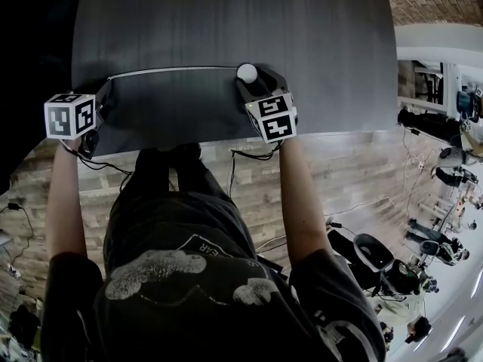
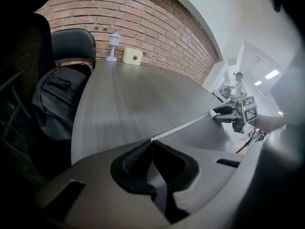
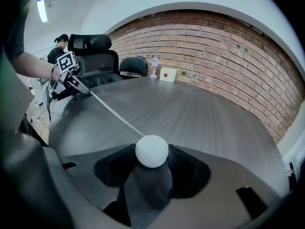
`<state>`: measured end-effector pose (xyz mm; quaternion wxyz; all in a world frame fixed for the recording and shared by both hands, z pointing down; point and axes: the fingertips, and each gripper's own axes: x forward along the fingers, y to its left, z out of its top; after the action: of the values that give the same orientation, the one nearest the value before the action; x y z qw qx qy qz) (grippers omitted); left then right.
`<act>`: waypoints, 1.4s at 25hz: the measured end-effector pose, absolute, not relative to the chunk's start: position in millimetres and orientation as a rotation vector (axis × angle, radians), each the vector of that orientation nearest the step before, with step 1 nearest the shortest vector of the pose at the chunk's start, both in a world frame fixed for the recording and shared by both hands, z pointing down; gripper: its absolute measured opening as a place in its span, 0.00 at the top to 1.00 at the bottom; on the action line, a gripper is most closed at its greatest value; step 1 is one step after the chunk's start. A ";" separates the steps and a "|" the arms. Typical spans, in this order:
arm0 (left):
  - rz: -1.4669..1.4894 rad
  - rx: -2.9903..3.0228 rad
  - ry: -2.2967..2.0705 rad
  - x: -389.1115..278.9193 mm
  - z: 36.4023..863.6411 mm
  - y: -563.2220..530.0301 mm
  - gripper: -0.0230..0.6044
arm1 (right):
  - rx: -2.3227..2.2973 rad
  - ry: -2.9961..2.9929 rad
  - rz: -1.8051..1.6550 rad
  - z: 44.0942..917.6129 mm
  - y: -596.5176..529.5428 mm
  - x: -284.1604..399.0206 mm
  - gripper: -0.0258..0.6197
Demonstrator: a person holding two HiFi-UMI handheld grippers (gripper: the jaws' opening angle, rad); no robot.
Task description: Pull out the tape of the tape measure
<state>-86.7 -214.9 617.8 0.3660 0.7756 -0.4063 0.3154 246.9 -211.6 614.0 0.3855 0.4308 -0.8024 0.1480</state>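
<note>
**Head view:** The tape (image 1: 173, 71) lies stretched left to right across the near part of the dark grey table (image 1: 226, 21). Its long axis runs from the left gripper (image 1: 106, 87) to the round white tape measure (image 1: 247, 72), which sits in the right gripper (image 1: 249, 83). A wood-plank floor (image 1: 339, 172) shows below. The shirt print is too warped to read.

**Left gripper view:** The jaws are pinched together on the tape's end, and the strip runs off to the right. A brick wall (image 2: 157, 23) stands far off. A small white lamp (image 2: 113, 46) and a cream box (image 2: 133, 56) with a red button sit at the table's far edge. At the left are a black chair (image 2: 74, 43) and a backpack (image 2: 57, 104).

**Right gripper view:** The fingers stand fairly wide, clasping the tape measure's case. The tape leads far-left to the other gripper.
</note>
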 end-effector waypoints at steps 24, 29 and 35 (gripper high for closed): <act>0.624 2.028 -1.299 -98.2 551.2 -197.6 0.74 | 1.175 -2.158 0.324 556.0 -202.9 248.7 0.55; 0.561 2.075 -1.512 -111.2 500.6 -166.5 0.87 | 1.229 -2.248 0.258 513.6 -189.3 247.7 0.67; 0.460 2.097 -1.676 -119.2 448.4 -127.5 0.95 | 1.278 -2.347 0.224 472.1 -180.3 243.2 0.86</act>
<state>-119.2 -127.5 448.4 0.2076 0.7532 -0.6020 0.1651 243.2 -180.3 472.1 0.2277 0.4641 -0.8522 0.0812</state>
